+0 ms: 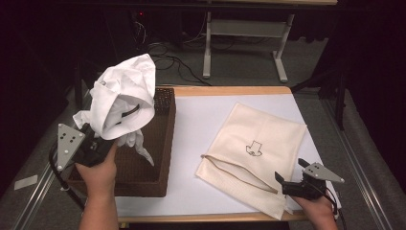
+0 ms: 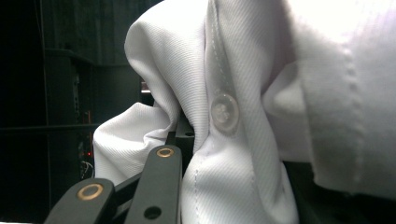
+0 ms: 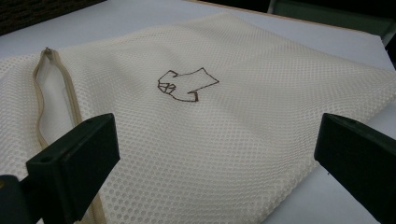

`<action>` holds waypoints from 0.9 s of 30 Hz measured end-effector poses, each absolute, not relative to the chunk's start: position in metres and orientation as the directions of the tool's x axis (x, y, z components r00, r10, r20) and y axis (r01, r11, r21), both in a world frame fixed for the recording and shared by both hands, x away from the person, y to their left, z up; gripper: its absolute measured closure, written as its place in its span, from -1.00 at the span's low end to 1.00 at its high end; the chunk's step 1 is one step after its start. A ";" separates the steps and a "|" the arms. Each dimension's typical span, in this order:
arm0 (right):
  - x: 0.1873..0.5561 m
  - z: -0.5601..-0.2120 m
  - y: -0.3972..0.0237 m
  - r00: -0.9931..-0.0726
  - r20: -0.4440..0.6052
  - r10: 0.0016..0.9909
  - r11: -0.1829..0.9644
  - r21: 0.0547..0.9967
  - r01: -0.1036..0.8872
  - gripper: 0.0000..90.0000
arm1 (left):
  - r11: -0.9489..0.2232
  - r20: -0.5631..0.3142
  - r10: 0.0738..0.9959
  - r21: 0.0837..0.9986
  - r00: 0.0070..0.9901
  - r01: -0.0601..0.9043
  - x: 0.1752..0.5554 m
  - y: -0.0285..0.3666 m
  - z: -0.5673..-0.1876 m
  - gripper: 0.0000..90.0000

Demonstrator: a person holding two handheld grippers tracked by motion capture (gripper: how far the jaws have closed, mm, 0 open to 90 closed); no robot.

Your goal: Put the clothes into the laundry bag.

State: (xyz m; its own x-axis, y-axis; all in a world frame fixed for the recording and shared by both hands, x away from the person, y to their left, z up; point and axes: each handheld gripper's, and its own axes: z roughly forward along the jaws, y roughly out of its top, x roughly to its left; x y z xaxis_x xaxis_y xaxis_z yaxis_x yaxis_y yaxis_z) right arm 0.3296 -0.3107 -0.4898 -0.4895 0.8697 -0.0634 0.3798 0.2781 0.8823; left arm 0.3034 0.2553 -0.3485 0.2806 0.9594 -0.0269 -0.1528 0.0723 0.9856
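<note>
Close up, my left gripper (image 1: 103, 143) clamps a white shirt (image 1: 125, 96) above the basket (image 1: 160, 143); my right gripper (image 1: 292, 184) gapes empty over the mesh bag (image 1: 258, 139).

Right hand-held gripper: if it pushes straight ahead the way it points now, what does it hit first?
Most likely the cream mesh laundry bag. The right hand-held gripper has its jaws wide apart, low over the bag's near edge, aimed across it towards the shirt emblem. Its height above the mesh is unclear.
</note>
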 end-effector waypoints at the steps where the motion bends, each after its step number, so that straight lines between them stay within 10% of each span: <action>1: 0.329 -0.490 -0.311 -0.491 -0.061 0.869 0.276 0.883 0.379 -0.99 | 0.070 -0.024 0.959 0.986 0.283 -0.152 0.303 0.255 -0.347 0.59; 27: 0.329 -0.487 -0.311 -0.492 -0.062 0.869 0.271 0.890 0.366 -0.99 | 0.064 0.017 0.931 0.976 0.364 -0.209 0.312 0.208 -0.311 0.60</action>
